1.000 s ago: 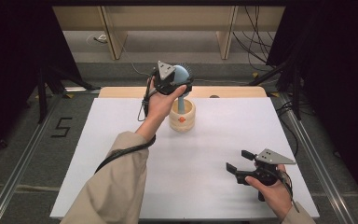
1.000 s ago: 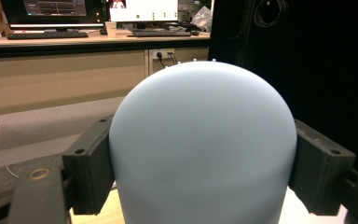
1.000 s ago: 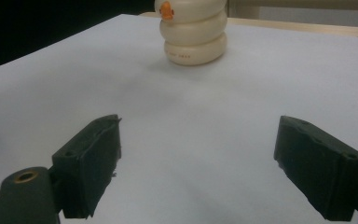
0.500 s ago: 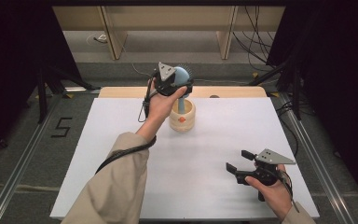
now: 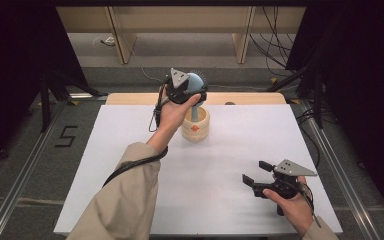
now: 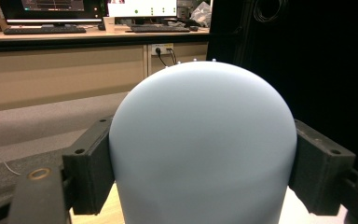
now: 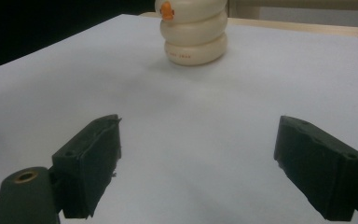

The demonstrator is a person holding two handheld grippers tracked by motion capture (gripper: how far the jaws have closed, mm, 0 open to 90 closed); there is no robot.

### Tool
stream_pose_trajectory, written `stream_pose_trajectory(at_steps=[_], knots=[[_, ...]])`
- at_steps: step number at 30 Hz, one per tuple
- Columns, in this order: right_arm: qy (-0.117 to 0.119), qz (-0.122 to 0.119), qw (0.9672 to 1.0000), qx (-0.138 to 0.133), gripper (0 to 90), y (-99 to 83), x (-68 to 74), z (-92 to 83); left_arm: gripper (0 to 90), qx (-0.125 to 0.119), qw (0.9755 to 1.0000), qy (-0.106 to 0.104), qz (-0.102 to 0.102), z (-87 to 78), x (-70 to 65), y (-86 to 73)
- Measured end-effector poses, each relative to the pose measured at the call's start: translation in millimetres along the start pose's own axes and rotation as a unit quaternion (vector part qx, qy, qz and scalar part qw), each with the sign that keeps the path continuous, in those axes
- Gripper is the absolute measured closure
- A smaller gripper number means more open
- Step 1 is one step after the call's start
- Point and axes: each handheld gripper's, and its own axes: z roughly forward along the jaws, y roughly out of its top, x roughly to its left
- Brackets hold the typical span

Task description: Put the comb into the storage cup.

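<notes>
A cream ribbed holder (image 5: 196,125) with an orange dot stands at the far middle of the white table (image 5: 130,155). Above it, my left gripper (image 5: 192,91) is shut on the pale blue rounded head of a brush (image 5: 196,80), whose blue stem (image 5: 194,114) runs down into the holder. In the left gripper view the blue head (image 6: 200,140) sits squeezed between both jaws. At the near right, my right gripper (image 5: 255,171) is held just over the table, open, nothing between its jaws. The right gripper view looks across bare table at the holder (image 7: 193,35).
A wooden strip (image 5: 130,98) runs along the table's far edge, with a small dark spot (image 5: 230,103) on it. Metal rails flank the table on both sides. A "5" (image 5: 66,136) is marked on the floor at the left. Cables lie on the floor at the back right.
</notes>
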Motion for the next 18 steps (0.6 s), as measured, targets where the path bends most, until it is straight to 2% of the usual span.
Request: stream_pose_trajectory(at_steps=[18], knots=[[0.0,0.0,1.0,0.001,15.5,-0.1,-0.1,0.1,19.5,0.004,1.0,-0.001,-0.003,1.9,-0.6,-4.9]])
